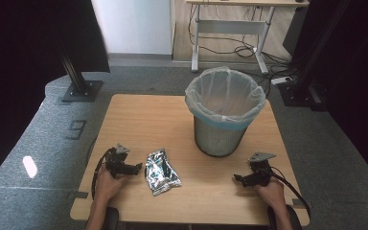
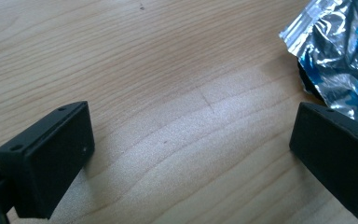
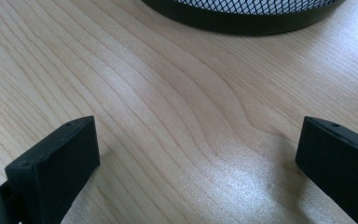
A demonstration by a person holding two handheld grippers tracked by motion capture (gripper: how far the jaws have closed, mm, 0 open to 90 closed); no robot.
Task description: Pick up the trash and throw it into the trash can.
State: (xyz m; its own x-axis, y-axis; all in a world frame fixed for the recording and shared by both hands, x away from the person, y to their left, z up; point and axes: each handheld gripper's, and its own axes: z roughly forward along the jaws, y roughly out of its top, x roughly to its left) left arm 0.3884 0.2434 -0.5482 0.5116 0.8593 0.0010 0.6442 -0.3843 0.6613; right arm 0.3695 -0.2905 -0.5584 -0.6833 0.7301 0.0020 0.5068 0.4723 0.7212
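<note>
Since both grippers sit low on the table (image 1: 139, 112) with nothing between their jaws, this reads as a ready pose ahead of a pickup. The left gripper (image 1: 135, 168) has its jaws spread wide; in the left gripper view bare wood lies between them, and the foil packet (image 2: 338, 51) sits beyond and to the outer side of the right-hand jaw, just beside it, partly hidden behind its tip. Likely reason: jaws pre-opened so the crinkled foil can be straddled without pushing it away. From above, the packet lies flat near the table's front edge, just beside the left gripper and well apart from the right one.

The right gripper (image 1: 237, 179) also has its jaws wide and holds nothing. In the right gripper view only wood grain lies between them, and the dark base rim of the mesh bin (image 3: 247, 21) sits ahead of the jaws, near but not touching. The bin stands upright with a clear liner folded over its rim, placed mid-table, probably as the drop target for the packet. My guess is that the left side takes the grab, since it is closest.
</note>
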